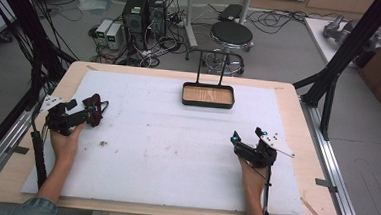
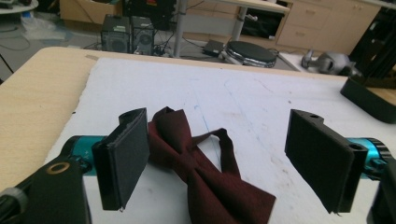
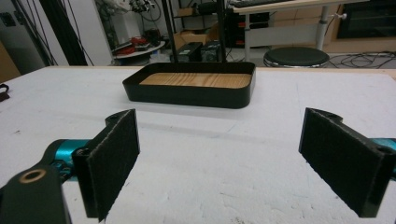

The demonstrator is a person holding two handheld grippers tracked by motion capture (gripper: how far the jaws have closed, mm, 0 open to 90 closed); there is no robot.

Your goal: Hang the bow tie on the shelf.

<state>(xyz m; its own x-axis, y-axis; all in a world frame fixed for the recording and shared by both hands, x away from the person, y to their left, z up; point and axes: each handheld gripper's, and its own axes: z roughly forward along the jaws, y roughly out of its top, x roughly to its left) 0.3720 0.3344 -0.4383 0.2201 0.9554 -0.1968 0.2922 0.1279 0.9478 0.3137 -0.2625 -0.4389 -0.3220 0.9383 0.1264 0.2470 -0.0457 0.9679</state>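
Note:
A dark red bow tie (image 1: 95, 108) lies on the white foam sheet (image 1: 176, 151) near the table's left side. My left gripper (image 1: 89, 113) stands open around it. In the left gripper view the bow tie (image 2: 205, 179) rests flat between the two jaws, its edge close against the left pad (image 2: 123, 156) and well apart from the right pad (image 2: 322, 158). My right gripper (image 1: 247, 137) hovers low at the right of the sheet, open with nothing between its jaws (image 3: 233, 158). It faces a black tray (image 3: 187, 100) with a wooden floor, which sits at the far middle (image 1: 207, 104).
The tray carries a tall black wire handle (image 1: 212, 64). A small dark crumb (image 1: 102, 143) lies on the foam. Black frame posts (image 1: 330, 76) rise at both table sides. A stool (image 1: 231, 37) and computer towers (image 1: 144, 12) stand beyond the far edge.

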